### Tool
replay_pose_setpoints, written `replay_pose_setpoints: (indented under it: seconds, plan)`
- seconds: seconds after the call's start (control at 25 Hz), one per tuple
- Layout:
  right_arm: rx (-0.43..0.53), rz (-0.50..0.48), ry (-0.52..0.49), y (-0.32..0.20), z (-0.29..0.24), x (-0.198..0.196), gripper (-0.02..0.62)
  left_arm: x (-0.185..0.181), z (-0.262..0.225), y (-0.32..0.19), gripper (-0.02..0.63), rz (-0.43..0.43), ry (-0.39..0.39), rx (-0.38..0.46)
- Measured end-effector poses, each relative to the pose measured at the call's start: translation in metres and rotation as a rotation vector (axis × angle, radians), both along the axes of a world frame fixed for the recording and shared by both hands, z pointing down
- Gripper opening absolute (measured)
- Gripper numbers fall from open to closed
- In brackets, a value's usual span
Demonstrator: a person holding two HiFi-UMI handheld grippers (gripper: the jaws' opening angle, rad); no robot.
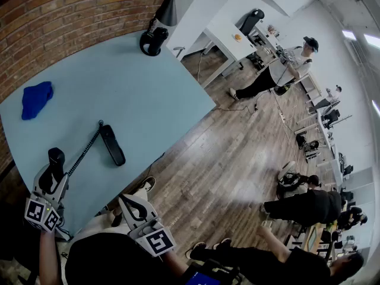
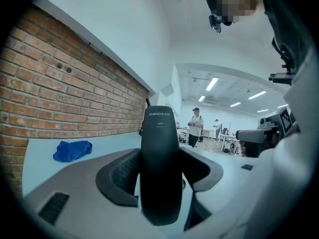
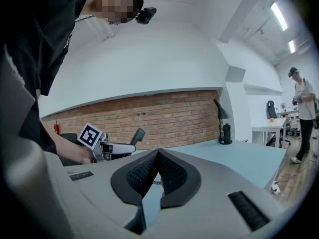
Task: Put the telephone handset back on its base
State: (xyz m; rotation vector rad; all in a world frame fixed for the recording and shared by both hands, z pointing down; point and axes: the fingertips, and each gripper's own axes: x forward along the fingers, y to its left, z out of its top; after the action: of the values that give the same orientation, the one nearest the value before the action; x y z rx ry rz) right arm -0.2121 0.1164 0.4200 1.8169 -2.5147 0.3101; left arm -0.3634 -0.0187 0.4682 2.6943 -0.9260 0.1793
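The light blue table (image 1: 130, 94) spreads out ahead of both grippers, with a brick wall (image 1: 71, 10) along its far side and a wooden floor (image 1: 225, 159) off to the right of the right gripper. A black desk lamp (image 1: 155, 34) stands at the table's far edge, well ahead of both grippers. A crumpled blue cloth (image 1: 37, 100) lies on the table well ahead of the left gripper and slightly to its left.

The telephone base (image 1: 112, 146), long, slim and black, lies flat on the table near the left gripper, ahead of it and to its right. It is apart from the handset. A coiled black cord (image 1: 83, 153) runs from the base's far end back toward the left gripper.

The left gripper (image 2: 159, 171) is over the table's near left corner. Its jaws stand wide and are clamped on the black handset (image 2: 159, 133), one pad on each side of it. The handset stands upright between them, its upper end rising past the jaw tips.

The right gripper (image 3: 158, 156) is to the right of the left one, back past the table's near edge and close to the person's body. Its jaws are pressed together with nothing between them. In its own view, the left gripper and the raised handset appear off to its left.
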Motion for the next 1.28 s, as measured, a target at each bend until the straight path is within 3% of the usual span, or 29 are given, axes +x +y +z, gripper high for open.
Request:
replay_pose_setpoints:
  seconds: [0.36, 0.68, 1.0, 1.28]
  plan:
    - [-0.059, -0.040, -0.010, -0.008, 0.008, -0.003, 0.017, 0.000, 0.001, 0.005, 0.278, -0.021, 0.012, -0.013]
    - [-0.103, -0.152, -0.018, -0.031, 0.013, -0.006, 0.017, -0.002, 0.009, 0.004, 0.278, -0.093, -0.007, -0.061]
    - [-0.122, -0.241, -0.038, -0.063, 0.021, 0.032, 0.018, 0.024, 0.022, 0.006, 0.279, -0.188, -0.031, -0.114]
    - [-0.147, -0.412, -0.068, -0.097, 0.035, 0.093, 0.018, 0.070, 0.041, -0.008, 0.278, -0.343, -0.071, -0.158]
